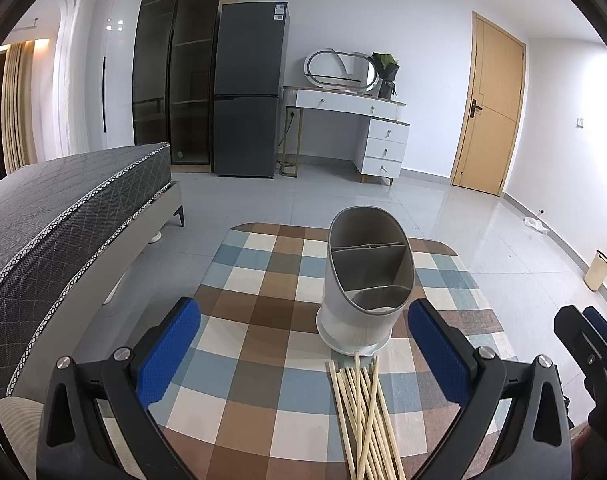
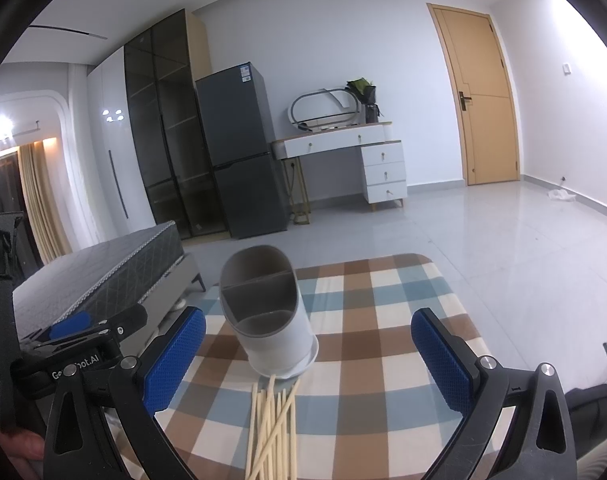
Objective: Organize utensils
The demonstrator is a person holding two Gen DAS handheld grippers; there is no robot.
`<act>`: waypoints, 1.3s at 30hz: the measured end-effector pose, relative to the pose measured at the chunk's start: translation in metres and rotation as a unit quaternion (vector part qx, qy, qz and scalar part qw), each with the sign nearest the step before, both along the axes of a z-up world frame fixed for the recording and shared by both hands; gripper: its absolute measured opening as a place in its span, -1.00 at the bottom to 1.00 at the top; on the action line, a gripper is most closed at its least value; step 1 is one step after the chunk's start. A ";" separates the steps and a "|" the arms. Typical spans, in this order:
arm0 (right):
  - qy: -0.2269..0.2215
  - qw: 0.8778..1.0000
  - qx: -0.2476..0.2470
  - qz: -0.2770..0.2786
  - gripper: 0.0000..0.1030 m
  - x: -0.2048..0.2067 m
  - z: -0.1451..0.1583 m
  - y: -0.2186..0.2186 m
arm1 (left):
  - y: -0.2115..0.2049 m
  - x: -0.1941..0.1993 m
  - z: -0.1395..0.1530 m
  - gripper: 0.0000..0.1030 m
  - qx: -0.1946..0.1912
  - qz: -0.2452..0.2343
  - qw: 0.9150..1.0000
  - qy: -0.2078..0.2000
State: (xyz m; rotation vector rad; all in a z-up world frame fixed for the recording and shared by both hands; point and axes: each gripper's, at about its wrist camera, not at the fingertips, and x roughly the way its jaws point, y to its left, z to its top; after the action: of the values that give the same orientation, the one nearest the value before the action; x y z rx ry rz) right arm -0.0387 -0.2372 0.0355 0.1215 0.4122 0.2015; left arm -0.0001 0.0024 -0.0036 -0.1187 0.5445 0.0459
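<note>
A grey utensil holder (image 1: pixel 365 280) (image 2: pixel 265 320) with inner dividers stands upright on the checked tablecloth (image 1: pixel 263 320) (image 2: pixel 375 320). It looks empty. A loose bundle of several pale wooden chopsticks (image 1: pixel 363 412) (image 2: pixel 273 428) lies flat just in front of it, tips near its base. My left gripper (image 1: pixel 303 356) hovers open above the near part of the table, blue pads wide apart, nothing between them. My right gripper (image 2: pixel 309 360) is likewise open and empty, straddling the chopsticks from above. Each gripper shows at the other view's edge.
The table's far edge drops to a tiled floor. A grey bed (image 1: pixel 63 208) stands close on the left. A dark fridge (image 1: pixel 247 88), a white dressing table (image 1: pixel 351 120) and a wooden door (image 1: pixel 491 108) line the far wall. A cream bin (image 1: pixel 597 270) stands right.
</note>
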 end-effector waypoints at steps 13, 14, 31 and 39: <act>0.006 1.000 0.006 0.003 1.00 0.002 -0.003 0.000 | 0.003 0.001 -0.002 0.96 0.004 0.002 1.000 0.002; 0.007 1.000 0.006 0.005 1.00 0.002 -0.003 0.000 | 0.003 0.002 -0.002 0.96 0.002 0.002 1.000 0.003; 0.250 0.967 0.020 0.046 0.50 0.101 -0.087 0.023 | 0.053 0.048 -0.051 0.96 -0.083 0.053 0.983 0.155; 0.345 0.937 -0.005 0.061 0.03 0.153 -0.156 0.047 | 0.070 0.065 -0.072 0.96 -0.140 0.087 0.960 0.226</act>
State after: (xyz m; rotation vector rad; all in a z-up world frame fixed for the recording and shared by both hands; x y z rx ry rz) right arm 0.1148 -0.1898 -0.1206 0.1549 1.1247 0.2769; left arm 0.0645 0.0729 -0.0756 -0.4394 0.9956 0.1703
